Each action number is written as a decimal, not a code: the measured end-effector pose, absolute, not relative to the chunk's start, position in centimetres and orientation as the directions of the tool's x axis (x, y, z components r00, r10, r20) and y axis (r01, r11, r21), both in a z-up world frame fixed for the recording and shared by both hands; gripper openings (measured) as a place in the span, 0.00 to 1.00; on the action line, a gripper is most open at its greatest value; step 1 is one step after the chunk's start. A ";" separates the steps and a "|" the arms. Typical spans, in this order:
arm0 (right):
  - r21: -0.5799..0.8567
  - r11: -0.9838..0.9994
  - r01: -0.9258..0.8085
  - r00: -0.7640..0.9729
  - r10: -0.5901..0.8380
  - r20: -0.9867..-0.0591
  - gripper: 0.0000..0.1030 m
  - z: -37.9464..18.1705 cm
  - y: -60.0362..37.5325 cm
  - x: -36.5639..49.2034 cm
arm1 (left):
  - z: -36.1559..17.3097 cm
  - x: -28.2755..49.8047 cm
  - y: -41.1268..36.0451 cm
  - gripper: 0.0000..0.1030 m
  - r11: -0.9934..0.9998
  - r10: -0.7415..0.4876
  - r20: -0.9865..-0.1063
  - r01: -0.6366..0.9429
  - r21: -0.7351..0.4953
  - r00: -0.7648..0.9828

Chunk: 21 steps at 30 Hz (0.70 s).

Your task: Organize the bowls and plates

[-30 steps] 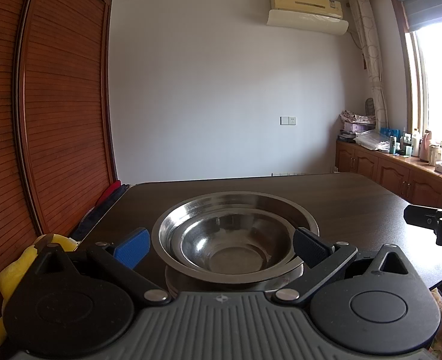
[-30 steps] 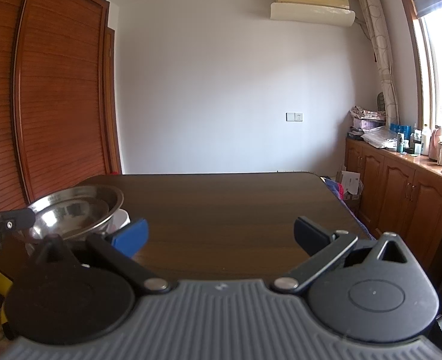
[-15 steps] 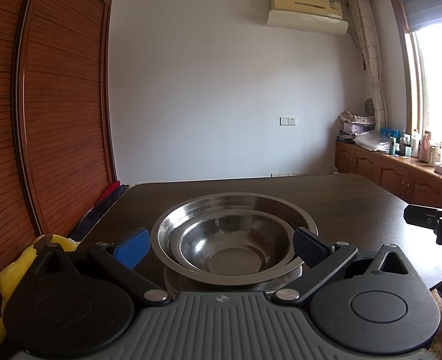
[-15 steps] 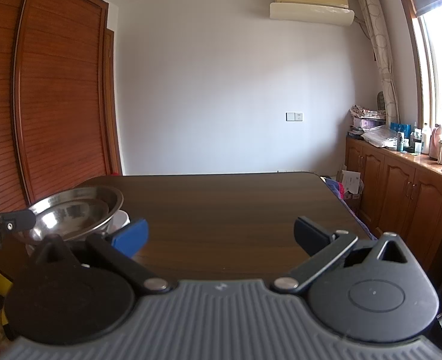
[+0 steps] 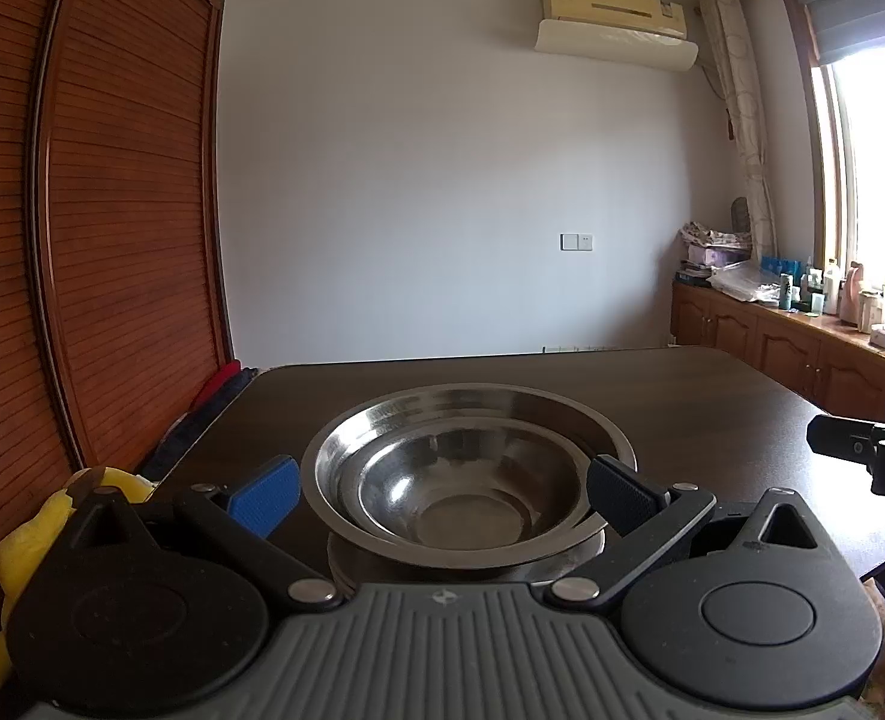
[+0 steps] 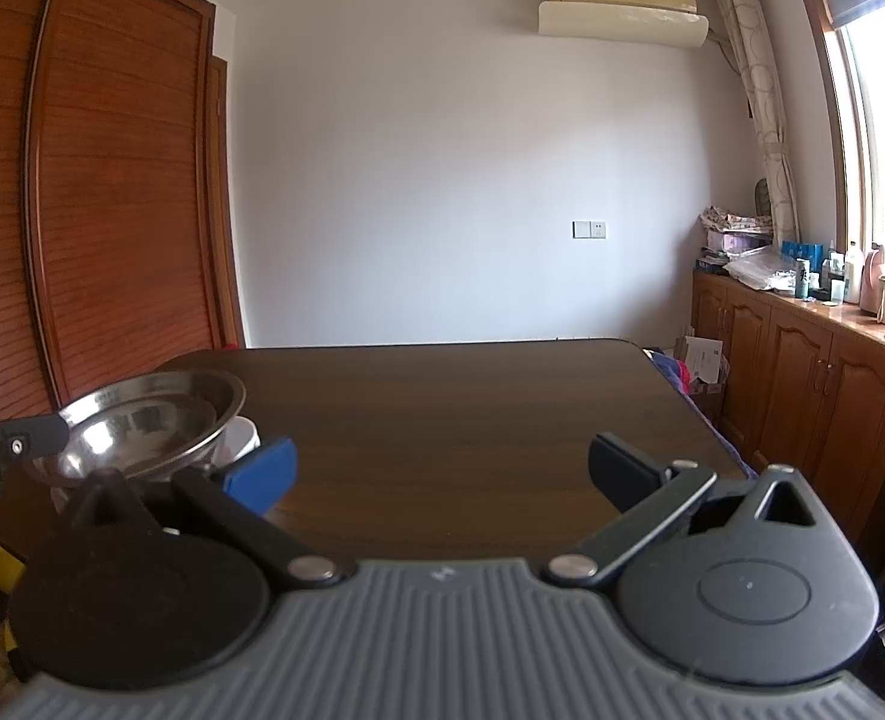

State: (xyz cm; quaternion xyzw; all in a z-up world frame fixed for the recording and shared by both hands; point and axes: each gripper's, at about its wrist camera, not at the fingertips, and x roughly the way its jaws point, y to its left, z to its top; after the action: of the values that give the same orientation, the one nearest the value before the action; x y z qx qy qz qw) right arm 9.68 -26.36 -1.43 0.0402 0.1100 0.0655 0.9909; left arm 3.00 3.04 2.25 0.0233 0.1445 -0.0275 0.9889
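A small steel bowl (image 5: 460,492) sits nested inside a larger steel bowl (image 5: 472,408), stacked on white dishes (image 6: 241,435) on the dark wooden table (image 6: 472,396). My left gripper (image 5: 442,495) is open, with its fingers on either side of the stack's near edge, not touching it. The stack also shows at the left of the right wrist view (image 6: 142,420). My right gripper (image 6: 442,474) is open and empty above the table, to the right of the stack.
A wooden wardrobe (image 5: 82,240) stands on the left. A yellow plush toy (image 5: 22,552) lies at the table's left edge. A wooden counter (image 6: 802,360) with bottles runs under the window on the right. The right gripper's finger shows in the left wrist view (image 5: 850,450).
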 end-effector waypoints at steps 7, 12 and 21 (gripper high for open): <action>0.095 0.988 -0.124 0.966 0.142 -0.215 1.00 -1.5 -26.4 9.7 | 2.2 3.0 3.0 1.00 0.997 -0.048 -0.288 0.061 0.037 0.956; 0.096 0.988 -0.125 0.965 0.143 -0.219 1.00 -1.7 -26.3 9.7 | 2.2 3.0 3.0 1.00 0.997 -0.049 -0.288 0.062 0.036 0.956; 0.096 0.988 -0.124 0.965 0.142 -0.219 1.00 -1.7 -26.3 9.6 | 2.2 3.0 3.0 1.00 0.997 -0.048 -0.288 0.062 0.037 0.956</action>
State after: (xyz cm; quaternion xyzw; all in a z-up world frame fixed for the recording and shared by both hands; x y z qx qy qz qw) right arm 9.62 -26.33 -1.73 0.0408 0.1133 0.0671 0.9905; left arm 3.01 3.03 2.18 0.0228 0.1451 -0.0278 0.9888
